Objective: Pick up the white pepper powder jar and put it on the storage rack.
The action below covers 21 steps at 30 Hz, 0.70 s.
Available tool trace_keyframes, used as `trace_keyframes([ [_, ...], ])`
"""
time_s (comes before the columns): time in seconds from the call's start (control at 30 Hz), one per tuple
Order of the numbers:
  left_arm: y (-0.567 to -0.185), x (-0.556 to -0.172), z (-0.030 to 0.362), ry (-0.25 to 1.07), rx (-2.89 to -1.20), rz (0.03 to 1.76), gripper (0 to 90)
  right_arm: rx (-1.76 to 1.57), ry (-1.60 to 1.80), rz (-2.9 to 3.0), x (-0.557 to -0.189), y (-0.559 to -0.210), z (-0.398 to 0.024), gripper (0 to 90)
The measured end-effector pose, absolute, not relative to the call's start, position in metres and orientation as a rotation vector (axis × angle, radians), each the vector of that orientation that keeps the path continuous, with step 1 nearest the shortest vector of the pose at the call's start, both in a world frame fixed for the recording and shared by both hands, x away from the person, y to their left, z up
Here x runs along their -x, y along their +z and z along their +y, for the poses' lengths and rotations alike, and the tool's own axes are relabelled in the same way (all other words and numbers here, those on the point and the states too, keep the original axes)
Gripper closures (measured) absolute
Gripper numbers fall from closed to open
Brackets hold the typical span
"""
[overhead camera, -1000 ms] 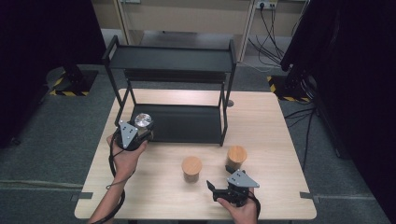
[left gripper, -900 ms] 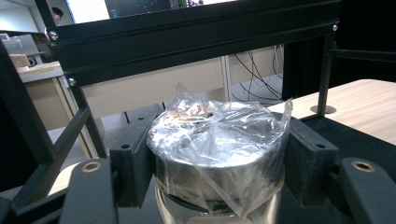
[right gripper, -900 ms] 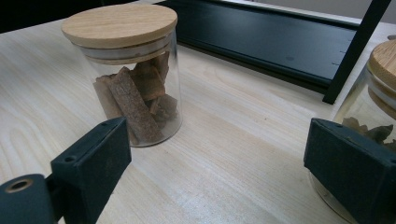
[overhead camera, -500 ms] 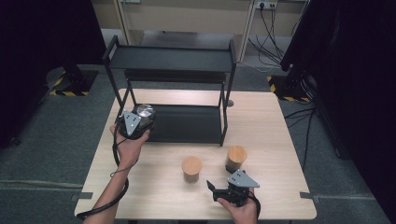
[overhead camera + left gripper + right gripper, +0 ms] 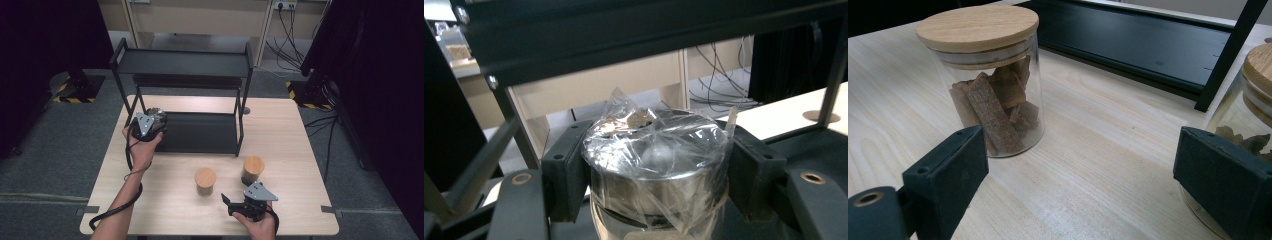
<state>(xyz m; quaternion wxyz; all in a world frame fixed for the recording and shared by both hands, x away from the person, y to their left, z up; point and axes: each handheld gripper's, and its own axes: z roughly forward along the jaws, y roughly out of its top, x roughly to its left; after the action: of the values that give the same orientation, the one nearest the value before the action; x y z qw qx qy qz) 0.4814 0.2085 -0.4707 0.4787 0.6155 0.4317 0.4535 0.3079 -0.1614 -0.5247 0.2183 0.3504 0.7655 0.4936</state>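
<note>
My left gripper (image 5: pixel 656 170) is shut on a shiny metal tin wrapped in clear plastic film (image 5: pixel 656 162), held at the left end of the black rack's lower shelf (image 5: pixel 200 132); in the high view the left gripper (image 5: pixel 150 124) and the tin (image 5: pixel 156 115) sit by the rack's left post. My right gripper (image 5: pixel 231 205) rests near the table's front edge, open with nothing between its jaws (image 5: pixel 1083 165). A glass jar with a wooden lid (image 5: pixel 985 75) holding brown bark pieces stands ahead of it. A second lidded jar (image 5: pixel 1248 100) is at its right jaw.
The black two-tier rack (image 5: pixel 182 62) stands at the back of the light wood table (image 5: pixel 295 130). The two jars (image 5: pixel 205 181) (image 5: pixel 252 170) stand in front of it. Cables and dark curtains lie beyond the table.
My left gripper has carried the tin forward and up toward the rack's left end. The right gripper has stayed in place.
</note>
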Motion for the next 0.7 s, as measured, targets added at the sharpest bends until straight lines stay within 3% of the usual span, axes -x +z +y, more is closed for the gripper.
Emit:
trace_keyframes([
  [0.7,-0.496,-0.497,0.204,1.056,-1.507,1.088,34.5,-0.965,1.370,2.122,-0.308,-0.525,-0.162,7.7],
])
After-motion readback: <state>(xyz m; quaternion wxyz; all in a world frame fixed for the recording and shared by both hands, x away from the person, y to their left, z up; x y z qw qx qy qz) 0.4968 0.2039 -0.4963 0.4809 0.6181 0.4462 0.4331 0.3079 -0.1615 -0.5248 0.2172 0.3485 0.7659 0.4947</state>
